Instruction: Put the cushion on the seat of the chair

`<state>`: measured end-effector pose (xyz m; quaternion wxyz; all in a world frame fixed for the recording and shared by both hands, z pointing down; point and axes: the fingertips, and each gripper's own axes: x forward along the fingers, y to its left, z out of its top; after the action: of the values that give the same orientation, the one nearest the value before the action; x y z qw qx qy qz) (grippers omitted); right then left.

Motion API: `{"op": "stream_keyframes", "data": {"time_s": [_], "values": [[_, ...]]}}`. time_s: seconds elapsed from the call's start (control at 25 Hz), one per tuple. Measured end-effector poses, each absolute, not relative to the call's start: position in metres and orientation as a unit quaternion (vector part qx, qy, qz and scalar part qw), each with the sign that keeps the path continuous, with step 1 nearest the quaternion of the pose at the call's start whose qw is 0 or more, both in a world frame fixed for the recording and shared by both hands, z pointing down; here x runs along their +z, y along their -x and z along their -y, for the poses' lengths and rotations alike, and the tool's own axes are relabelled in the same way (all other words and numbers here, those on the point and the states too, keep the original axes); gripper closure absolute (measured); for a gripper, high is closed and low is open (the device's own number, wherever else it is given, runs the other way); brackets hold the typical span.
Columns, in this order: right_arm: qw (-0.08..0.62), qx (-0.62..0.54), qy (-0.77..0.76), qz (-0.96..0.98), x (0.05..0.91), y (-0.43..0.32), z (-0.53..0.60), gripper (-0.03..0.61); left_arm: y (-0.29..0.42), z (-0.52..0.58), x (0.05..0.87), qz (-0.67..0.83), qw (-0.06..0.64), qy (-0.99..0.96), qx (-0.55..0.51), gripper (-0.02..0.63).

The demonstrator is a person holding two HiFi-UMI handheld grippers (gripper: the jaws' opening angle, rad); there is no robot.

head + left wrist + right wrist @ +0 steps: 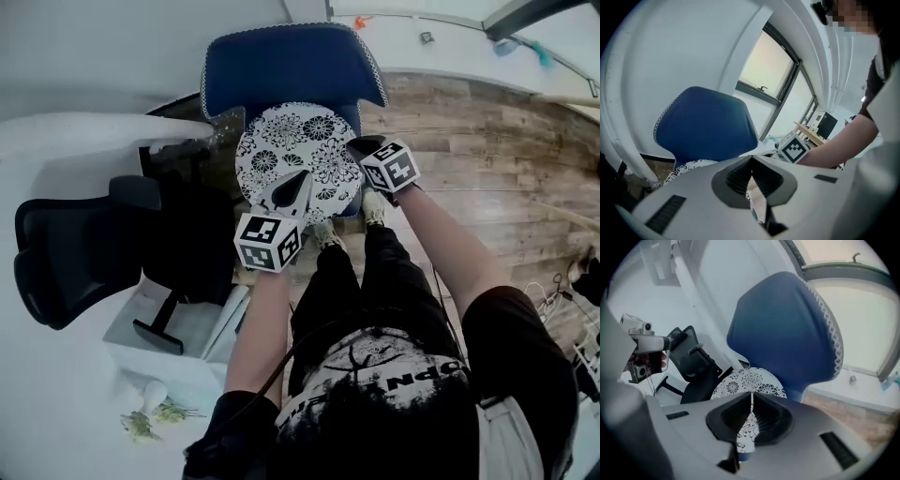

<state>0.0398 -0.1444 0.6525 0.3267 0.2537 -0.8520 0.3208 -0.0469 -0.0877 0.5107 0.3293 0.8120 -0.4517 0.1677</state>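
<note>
1. Wooden floor [487,159]: spread under everything, bare beside the chair, leaving room to stand close.
2. Blue chair [281,66]: set directly in front of the person, backrest on the far side, seat turned toward the legs. Probably placed so that both grippers reach the seat without leaning over the back.
3. Black office chair [66,248]: off to the left, apart from the blue chair, no part of the job.
4. Cushion [295,150]: round, white with black flowers, lying flat on the seat. Back edge up against the foot of the backrest, front edge toward the person. Covers most of the seat and looks fairly centred. By this look already placed, with at most a small nudge left to do.
5. Left gripper [292,192]: above the near edge of the cushion, pointing forward and down. Jaws together at the tips, nothing seen pinched between them. Patterned fabric shows only past them, lower down.
6. Right gripper [364,148]: over the cushion's right edge, jaws closed and empty, the cushion visible beyond and below them. Kept at opposite edges, likely because a wide soft disc is best steadied from two sides, and lifted clear so as not to drag the fabric out of place.
</note>
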Motion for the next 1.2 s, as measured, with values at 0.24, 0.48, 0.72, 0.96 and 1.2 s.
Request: {"op": "stream_keyframes", "data": {"time_s": [0.24,0.48,0.72,0.96,1.2], "values": [[0.276,0.287,-0.249,0.883,0.567,-0.033,0.144,0.560,0.052,0.089,0.473,0.461,0.314,-0.817,0.147,0.600],[0.256,0.193,-0.225,0.920,0.498,-0.030,0.135,0.560,0.049,0.095,0.441,0.461,0.276,-0.832,0.138,0.600],[0.213,0.184,-0.203,0.938,0.436,-0.032,0.133,0.560,0.041,0.101,0.415,0.473,0.252,-0.834,0.129,0.600],[0.162,0.152,-0.204,0.953,0.375,-0.044,0.151,0.560,0.030,0.114,0.376,0.484,0.222,-0.840,0.104,0.600],[0.135,0.141,-0.208,0.958,0.350,-0.053,0.164,0.560,0.038,0.121,0.354,0.516,0.190,-0.830,0.093,0.600]]}}
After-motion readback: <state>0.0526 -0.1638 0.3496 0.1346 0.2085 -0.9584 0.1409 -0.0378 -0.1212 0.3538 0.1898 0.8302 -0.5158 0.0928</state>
